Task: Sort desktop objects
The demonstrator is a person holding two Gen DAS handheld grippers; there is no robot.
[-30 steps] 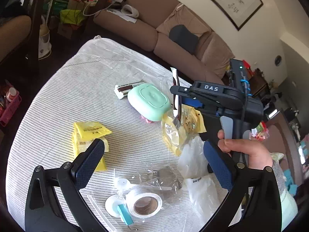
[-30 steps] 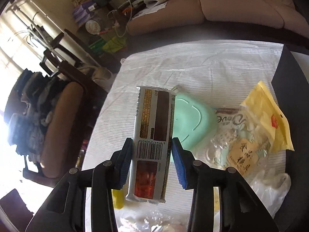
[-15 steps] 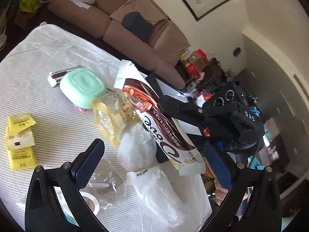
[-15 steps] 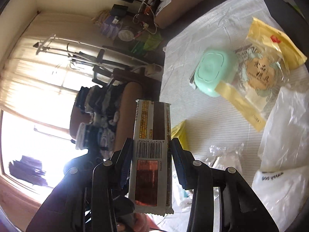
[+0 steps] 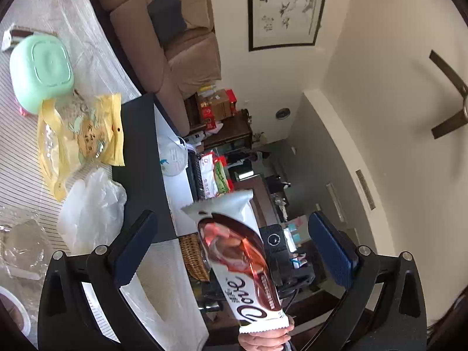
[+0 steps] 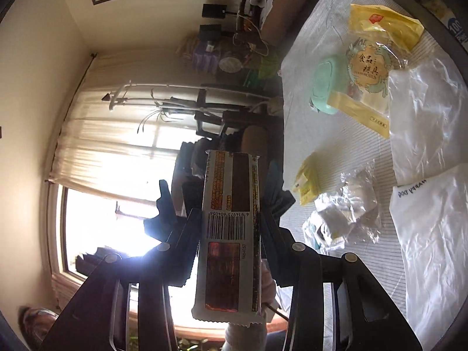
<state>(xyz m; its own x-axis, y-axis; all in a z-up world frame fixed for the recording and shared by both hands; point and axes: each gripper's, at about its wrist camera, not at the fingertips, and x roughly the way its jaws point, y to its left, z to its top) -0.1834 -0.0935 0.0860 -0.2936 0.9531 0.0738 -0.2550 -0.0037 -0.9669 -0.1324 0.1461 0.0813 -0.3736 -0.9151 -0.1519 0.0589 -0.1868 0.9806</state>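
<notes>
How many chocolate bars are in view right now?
2 chocolate bars: one clamped in the right gripper; one on the table behind the mint box, partly hidden. Others may lie under bags.

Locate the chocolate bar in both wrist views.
Left wrist: chocolate bar bottom centre, front side showing, between the open blue pads.
Right wrist: bar bottom centre, barcode side showing, clamped in the right hand-held gripper.
Shared landmark: mint green case.

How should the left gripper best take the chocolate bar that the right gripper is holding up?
Probably at the free white top end of the chocolate bar, pads on its two flat faces. The left gripper is open around it, and the right gripper already clamps the long edges lower down.
</notes>
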